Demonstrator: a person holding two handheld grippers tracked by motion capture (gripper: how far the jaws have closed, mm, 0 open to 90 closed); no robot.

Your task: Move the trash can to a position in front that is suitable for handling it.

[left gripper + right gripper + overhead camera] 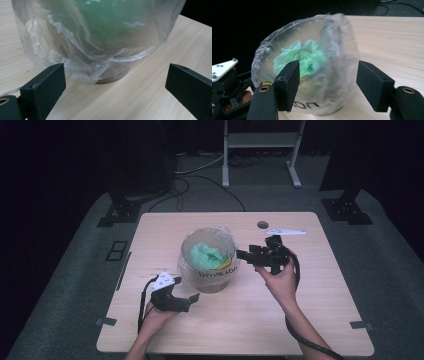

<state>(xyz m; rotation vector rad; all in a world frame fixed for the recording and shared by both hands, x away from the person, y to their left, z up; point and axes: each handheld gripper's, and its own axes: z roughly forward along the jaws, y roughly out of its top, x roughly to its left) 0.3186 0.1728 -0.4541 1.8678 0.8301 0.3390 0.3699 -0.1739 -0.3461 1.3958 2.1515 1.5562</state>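
Observation:
A round tub [209, 281] lined with a clear plastic bag [207, 236] stands at the table's middle, with crumpled green material [205, 255] and something yellow [226, 264] inside. My left gripper [187, 290] rests low at the tub's near-left side, open. In the left gripper view its jaws [115, 77] stand wide apart facing the bag-draped tub base [110, 77], not touching it. My right gripper [242, 255] reaches from the right toward the rim, open. In the right gripper view the bagged tub wall [337, 75] lies between its jaws [329, 83], and the green material [304, 56] shows inside.
The wooden table [300, 310] has a round cable hole [262, 225] at the back. A white stand [260, 142] and black stand bases [120, 212] [347, 210] sit on the floor beyond. Cables trail from both grippers toward the table's near edge.

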